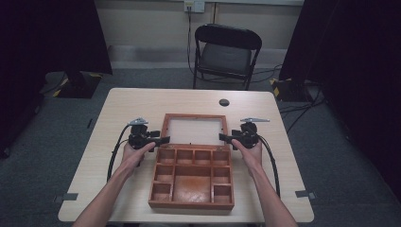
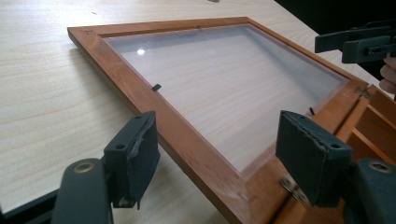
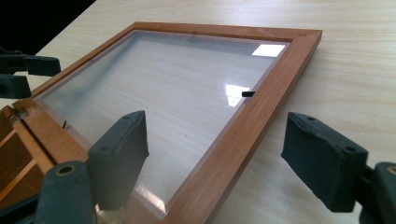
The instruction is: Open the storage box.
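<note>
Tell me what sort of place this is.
Probably a recording studio or lab corner set up for filming tabletop tasks, not a home. A lone light wooden table stands on grey carpet, black curtains hang at both sides, and a black folding chair sits by cables running to a wall outlet.

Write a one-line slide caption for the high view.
Two hand-held grippers, left gripper and right gripper, flank the glass lid of an open wooden compartment box on a table.

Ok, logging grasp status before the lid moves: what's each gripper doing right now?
Left gripper: open, fingers astride the lid frame, holding nothing.
Right gripper: open, astride the frame's other side, holding nothing.
</note>
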`<action>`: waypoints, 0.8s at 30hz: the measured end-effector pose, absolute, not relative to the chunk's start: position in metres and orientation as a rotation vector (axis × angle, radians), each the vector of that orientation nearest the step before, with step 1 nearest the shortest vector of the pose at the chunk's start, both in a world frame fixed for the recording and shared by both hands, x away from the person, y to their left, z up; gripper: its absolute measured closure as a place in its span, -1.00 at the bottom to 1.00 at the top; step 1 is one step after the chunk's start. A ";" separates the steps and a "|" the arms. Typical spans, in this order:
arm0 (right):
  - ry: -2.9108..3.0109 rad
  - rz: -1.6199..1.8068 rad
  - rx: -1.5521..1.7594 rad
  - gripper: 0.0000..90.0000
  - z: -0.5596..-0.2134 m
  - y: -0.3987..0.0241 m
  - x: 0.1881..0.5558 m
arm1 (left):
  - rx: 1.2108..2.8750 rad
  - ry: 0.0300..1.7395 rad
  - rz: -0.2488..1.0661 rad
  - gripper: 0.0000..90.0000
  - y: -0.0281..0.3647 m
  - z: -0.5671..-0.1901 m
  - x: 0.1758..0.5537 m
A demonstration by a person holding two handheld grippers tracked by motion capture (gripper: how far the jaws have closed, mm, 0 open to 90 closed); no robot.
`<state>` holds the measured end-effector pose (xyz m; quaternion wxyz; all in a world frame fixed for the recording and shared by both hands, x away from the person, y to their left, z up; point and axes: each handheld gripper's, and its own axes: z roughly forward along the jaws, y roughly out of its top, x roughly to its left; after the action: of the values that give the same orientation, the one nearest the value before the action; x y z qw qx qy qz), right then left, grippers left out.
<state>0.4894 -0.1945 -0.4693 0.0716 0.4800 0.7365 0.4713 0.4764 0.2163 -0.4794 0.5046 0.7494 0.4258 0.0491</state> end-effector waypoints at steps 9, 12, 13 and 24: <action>2.208 1.423 1.414 -0.56 -0.456 -0.208 0.471 | 1.818 1.030 0.153 -0.40 0.230 -0.477 0.459; 2.203 1.424 1.408 -0.58 -0.453 -0.216 0.460 | 1.831 1.030 0.179 -0.42 0.236 -0.473 0.452; 2.203 1.424 1.408 -0.58 -0.453 -0.216 0.460 | 1.831 1.030 0.179 -0.43 0.236 -0.473 0.452; 2.202 1.351 1.383 -0.61 -0.447 -0.241 0.425 | 1.910 1.023 0.245 -0.50 0.256 -0.462 0.423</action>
<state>0.4254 -0.2409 -0.4472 0.1054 0.4693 0.7474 0.4584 0.4234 0.2564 -0.4622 0.4624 0.7766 0.4161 0.0997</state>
